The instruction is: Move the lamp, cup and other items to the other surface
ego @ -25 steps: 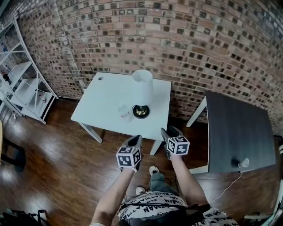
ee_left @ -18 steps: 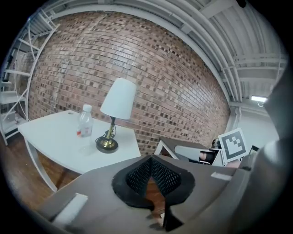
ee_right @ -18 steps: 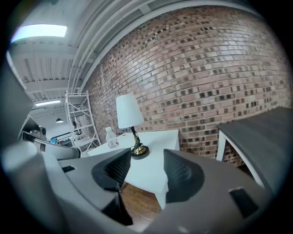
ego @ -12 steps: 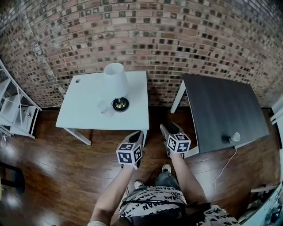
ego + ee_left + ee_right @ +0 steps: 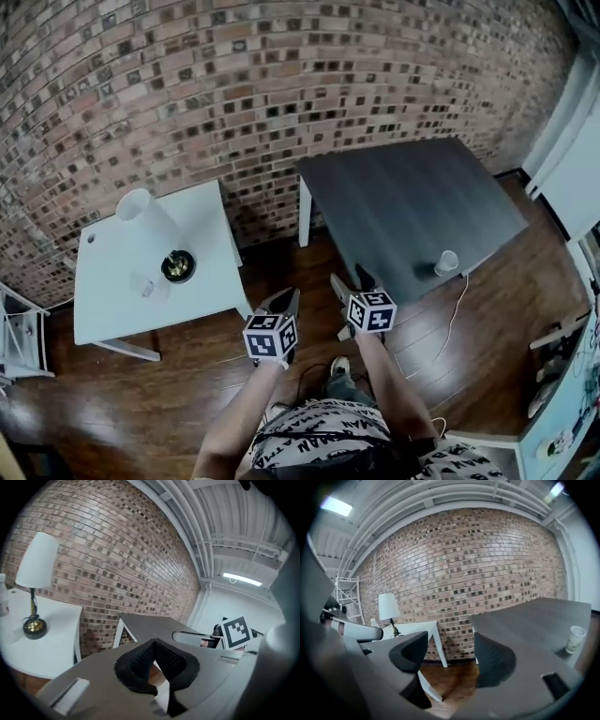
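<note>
Brickwork, rough and mottled, backs a smooth white table. On that table stands the lamp: tapered white shade, thin stem, round dark base with a brassy glint. A small clear glass sits just beside it. Right of the white table I see a matte dark table bearing a pale paper cup. My left gripper has its tips pressed together, empty. My right gripper has just been opening and is spread around nothing.
</note>
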